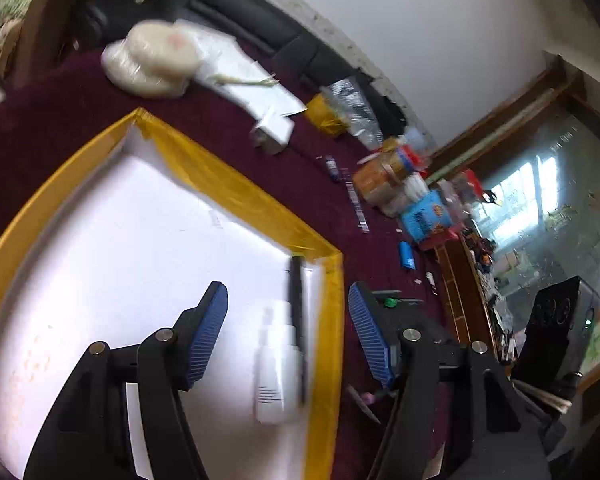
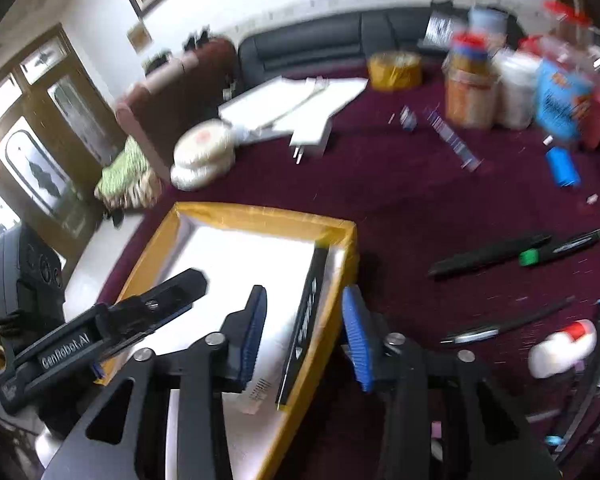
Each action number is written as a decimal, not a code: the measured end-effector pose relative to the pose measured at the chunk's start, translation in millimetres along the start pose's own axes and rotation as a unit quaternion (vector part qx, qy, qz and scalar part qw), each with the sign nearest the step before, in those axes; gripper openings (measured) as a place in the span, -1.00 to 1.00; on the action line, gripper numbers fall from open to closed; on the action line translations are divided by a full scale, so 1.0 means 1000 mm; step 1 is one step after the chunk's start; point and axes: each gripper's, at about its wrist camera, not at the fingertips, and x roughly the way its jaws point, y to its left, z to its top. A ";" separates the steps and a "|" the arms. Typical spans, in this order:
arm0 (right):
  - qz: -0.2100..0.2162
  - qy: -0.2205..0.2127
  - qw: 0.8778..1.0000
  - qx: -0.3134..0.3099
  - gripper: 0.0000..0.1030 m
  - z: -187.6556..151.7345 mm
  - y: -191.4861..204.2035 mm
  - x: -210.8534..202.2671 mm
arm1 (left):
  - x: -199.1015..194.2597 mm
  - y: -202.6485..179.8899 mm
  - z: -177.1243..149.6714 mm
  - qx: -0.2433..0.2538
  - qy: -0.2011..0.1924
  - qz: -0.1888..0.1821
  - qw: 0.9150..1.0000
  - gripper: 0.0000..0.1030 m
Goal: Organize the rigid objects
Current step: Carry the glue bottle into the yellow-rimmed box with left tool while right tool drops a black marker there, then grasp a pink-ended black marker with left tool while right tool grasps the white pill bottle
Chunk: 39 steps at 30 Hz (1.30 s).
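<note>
Both grippers open, empty: left gripper point(image 1: 288, 332) over tray point(image 1: 240, 196), right gripper point(image 2: 304, 332) straddling its right edge. Black pen point(image 2: 304, 324) lies along that wall, white bottle point(image 1: 274, 376) just beside. Tray's left half bare; markers point(image 2: 512, 252) loose on cloth point(image 2: 400, 200).

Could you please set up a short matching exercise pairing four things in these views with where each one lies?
1. black pen
2. green-capped marker
3. tape roll
4. blue cylinder

a. far across the cloth, near the sofa
b. inside the tray, along its wall
c. on the cloth, right of the tray
d. below the jars, far right

Pairs: 1-b, 2-c, 3-a, 4-d
</note>
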 end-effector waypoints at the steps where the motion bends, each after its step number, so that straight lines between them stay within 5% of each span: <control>1: -0.007 -0.017 1.000 -0.002 -0.24 -0.001 -0.005 -0.012 | -0.008 -0.007 -0.002 0.009 -0.004 -0.003 1.000 0.26; 5: -0.071 -0.107 0.992 -0.004 0.26 -0.016 -0.039 -0.063 | -0.028 -0.050 -0.021 0.068 -0.016 -0.014 0.997 0.46; 15: -0.173 -0.149 0.963 0.142 0.25 -0.074 -0.198 -0.100 | 0.029 -0.147 -0.117 0.220 0.090 -0.010 0.971 0.46; 20: -0.154 -0.148 0.958 0.192 0.25 -0.097 -0.238 -0.102 | 0.062 -0.176 -0.146 0.315 0.103 0.035 0.943 0.45; 23: -0.130 -0.160 0.956 0.210 0.25 -0.100 -0.247 -0.108 | 0.078 -0.188 -0.154 0.381 0.086 0.071 0.918 0.23; 28: -0.111 -0.152 0.961 0.205 0.25 -0.102 -0.247 -0.103 | 0.116 -0.186 -0.154 0.399 0.112 0.102 0.904 -0.39; 30: -0.107 -0.154 0.961 0.202 0.25 -0.103 -0.246 -0.104 | 0.118 -0.183 -0.158 0.398 0.112 0.086 0.906 -0.66; 34: -0.103 -0.155 0.961 0.204 0.25 -0.106 -0.245 -0.105 | 0.107 -0.182 -0.162 0.392 0.129 0.071 0.908 -0.72; 39: -0.093 -0.152 0.960 0.218 0.25 -0.107 -0.250 -0.103 | 0.088 -0.176 -0.170 0.354 0.146 0.052 0.922 -0.69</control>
